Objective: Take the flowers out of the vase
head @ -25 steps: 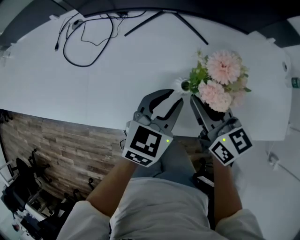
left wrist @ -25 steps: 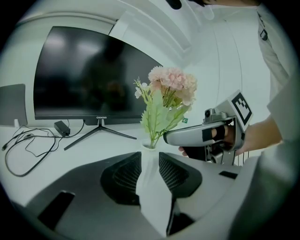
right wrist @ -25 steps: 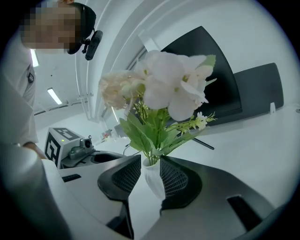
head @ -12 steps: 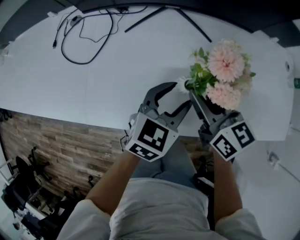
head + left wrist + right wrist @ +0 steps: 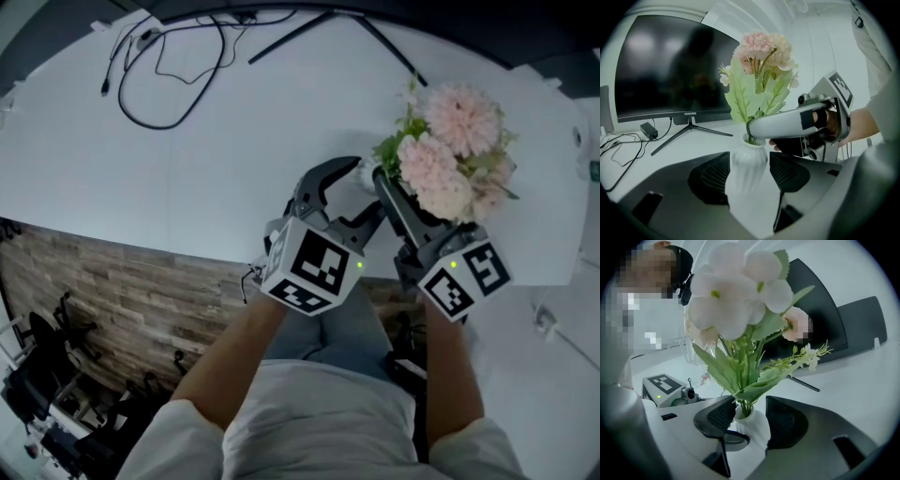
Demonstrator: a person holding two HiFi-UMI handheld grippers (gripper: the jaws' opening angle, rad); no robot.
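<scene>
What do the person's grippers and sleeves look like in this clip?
The left gripper and right gripper have grey curved jaws and dark mesh-textured pads. Each carries a white cube with black square markers and a green light. Cream sleeves.

In the left gripper view the vase (image 5: 749, 161) is a blurry white shape low in the middle. Its bottom melts into the white table (image 5: 703, 138), so its foot cannot be made out. A jaw of the right gripper (image 5: 760, 136) crosses the stems of the flowers (image 5: 761, 51) just above the vase's mouth and hides them there. The right end of the monitor (image 5: 670, 70) is behind the leaves.

In the head view, at the right, the vase is hidden under the flowers. One right jaw tip goes under them too.

In the right gripper view the nearest bloom, top middle, is a blur. The vase's lower part sits behind the jaws.
</scene>
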